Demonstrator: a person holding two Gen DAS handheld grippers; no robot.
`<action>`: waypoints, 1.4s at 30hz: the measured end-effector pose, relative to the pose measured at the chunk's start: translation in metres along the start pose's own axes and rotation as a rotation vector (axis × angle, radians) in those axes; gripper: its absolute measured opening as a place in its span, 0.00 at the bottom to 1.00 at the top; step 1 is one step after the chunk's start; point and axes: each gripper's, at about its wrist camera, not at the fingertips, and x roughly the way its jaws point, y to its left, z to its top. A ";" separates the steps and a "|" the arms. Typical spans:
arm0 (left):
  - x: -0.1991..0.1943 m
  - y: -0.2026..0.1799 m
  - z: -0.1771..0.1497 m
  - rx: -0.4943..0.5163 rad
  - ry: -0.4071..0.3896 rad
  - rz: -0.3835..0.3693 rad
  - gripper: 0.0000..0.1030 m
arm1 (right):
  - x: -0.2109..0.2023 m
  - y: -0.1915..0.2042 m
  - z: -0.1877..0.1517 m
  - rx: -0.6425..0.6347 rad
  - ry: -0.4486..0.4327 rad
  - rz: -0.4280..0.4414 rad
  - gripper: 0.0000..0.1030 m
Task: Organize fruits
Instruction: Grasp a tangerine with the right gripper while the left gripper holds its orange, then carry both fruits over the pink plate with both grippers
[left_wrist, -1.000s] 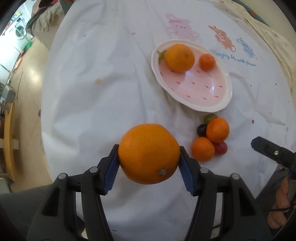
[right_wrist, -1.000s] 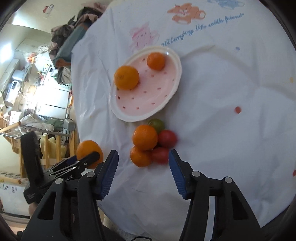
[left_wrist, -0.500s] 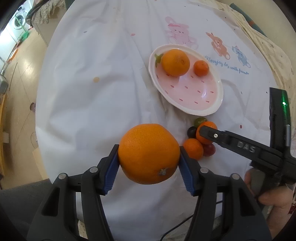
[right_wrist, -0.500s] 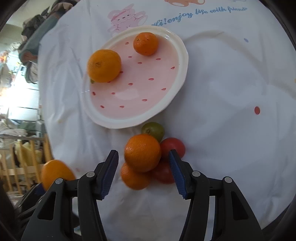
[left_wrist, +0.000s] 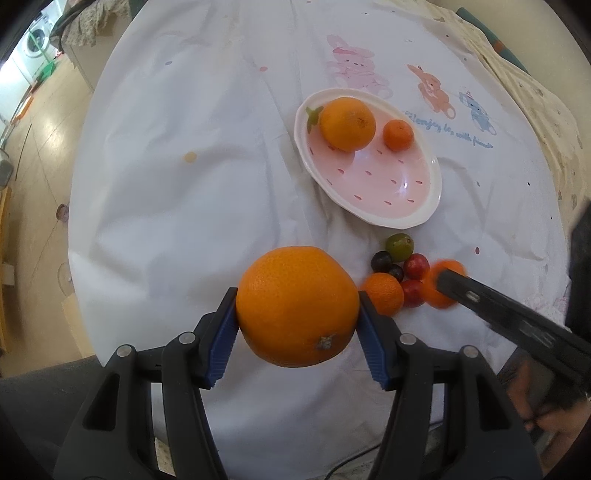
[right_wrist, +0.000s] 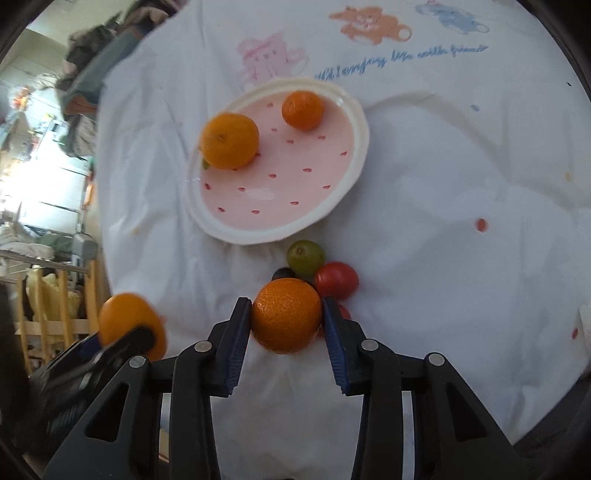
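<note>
My left gripper (left_wrist: 297, 308) is shut on a large orange (left_wrist: 297, 304) and holds it above the white cloth near the table's front edge. My right gripper (right_wrist: 286, 317) is shut on a small mandarin (right_wrist: 286, 319) at the fruit pile; the mandarin also shows in the left wrist view (left_wrist: 441, 282). A pink dotted plate (left_wrist: 388, 192) holds an orange (left_wrist: 347, 123) and a small mandarin (left_wrist: 397, 134). The pile has another mandarin (left_wrist: 382, 293), a green fruit (right_wrist: 306, 254), red ones (right_wrist: 336, 280) and dark ones (left_wrist: 380, 260).
A white tablecloth (left_wrist: 203, 184) with cartoon animal prints covers the round table. The table's left edge drops to a wooden floor (left_wrist: 33, 147). Room clutter and a wooden rack (right_wrist: 48, 306) lie beyond the table edge in the right wrist view.
My right gripper has moved down onto the fruit pile and shut on the top mandarin. My left gripper still holds the large orange, little moved.
</note>
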 end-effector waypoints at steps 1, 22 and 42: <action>0.000 0.000 0.000 0.003 -0.002 0.006 0.55 | -0.005 -0.003 -0.003 0.001 -0.005 0.011 0.39; -0.012 -0.006 0.009 0.009 -0.123 0.043 0.55 | -0.059 -0.068 0.014 0.054 -0.167 0.156 0.39; 0.047 -0.049 0.089 0.102 -0.033 0.061 0.55 | -0.004 -0.035 0.113 -0.068 -0.129 0.137 0.39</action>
